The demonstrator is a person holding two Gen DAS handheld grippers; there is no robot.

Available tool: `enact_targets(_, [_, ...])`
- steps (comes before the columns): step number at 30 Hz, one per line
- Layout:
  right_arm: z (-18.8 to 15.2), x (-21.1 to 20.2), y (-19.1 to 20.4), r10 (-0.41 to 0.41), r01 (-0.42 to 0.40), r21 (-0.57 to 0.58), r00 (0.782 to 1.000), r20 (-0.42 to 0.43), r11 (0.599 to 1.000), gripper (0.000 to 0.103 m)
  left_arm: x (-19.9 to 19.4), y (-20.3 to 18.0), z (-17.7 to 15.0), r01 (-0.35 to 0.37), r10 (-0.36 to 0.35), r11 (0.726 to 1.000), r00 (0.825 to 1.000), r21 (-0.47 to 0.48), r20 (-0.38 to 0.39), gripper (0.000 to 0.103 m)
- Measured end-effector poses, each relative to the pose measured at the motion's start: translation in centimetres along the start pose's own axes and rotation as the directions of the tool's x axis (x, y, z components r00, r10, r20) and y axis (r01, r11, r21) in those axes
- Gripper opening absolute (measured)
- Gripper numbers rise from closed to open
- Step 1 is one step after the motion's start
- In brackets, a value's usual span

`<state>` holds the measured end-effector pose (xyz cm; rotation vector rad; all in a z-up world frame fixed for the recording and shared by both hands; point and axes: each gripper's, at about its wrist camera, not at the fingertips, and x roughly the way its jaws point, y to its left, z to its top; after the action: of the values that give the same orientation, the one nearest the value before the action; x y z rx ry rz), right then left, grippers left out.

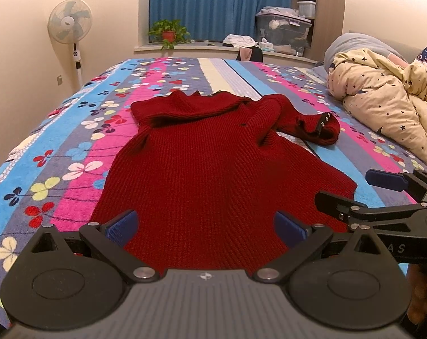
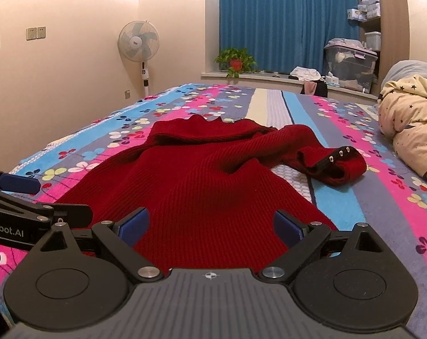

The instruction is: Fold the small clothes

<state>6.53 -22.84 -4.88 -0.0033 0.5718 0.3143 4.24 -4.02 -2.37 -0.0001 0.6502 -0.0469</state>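
Note:
A dark red knitted sweater (image 1: 210, 163) (image 2: 202, 186) lies spread on the bed, hem toward me, collar at the far end. Its left sleeve is folded over the chest; the right sleeve (image 1: 318, 127) (image 2: 335, 163), with snap buttons on the cuff, lies out to the right. My left gripper (image 1: 206, 227) is open just above the hem, blue pads wide apart, nothing between them. My right gripper (image 2: 210, 226) is open too, over the hem's right part. In the left wrist view the right gripper (image 1: 357, 192) shows at the right edge, beside the hem's right corner.
The bed carries a striped flowered blanket (image 1: 72, 141). A cream star-print duvet (image 1: 388, 104) is bundled at the right. A standing fan (image 1: 71, 25), a potted plant (image 1: 168, 32) and a storage bin (image 1: 284, 32) stand beyond the far edge.

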Motion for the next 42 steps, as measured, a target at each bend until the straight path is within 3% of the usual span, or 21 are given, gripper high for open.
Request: enact_targets(42, [-0.28, 0.25, 0.09, -0.005, 0.005, -0.03, 1.0, 0.001, 1.0, 0.095, 0.09, 0.38, -0.2, -0.007, 0.007, 1.0, 1.0, -0.001, -0.011, 0.102])
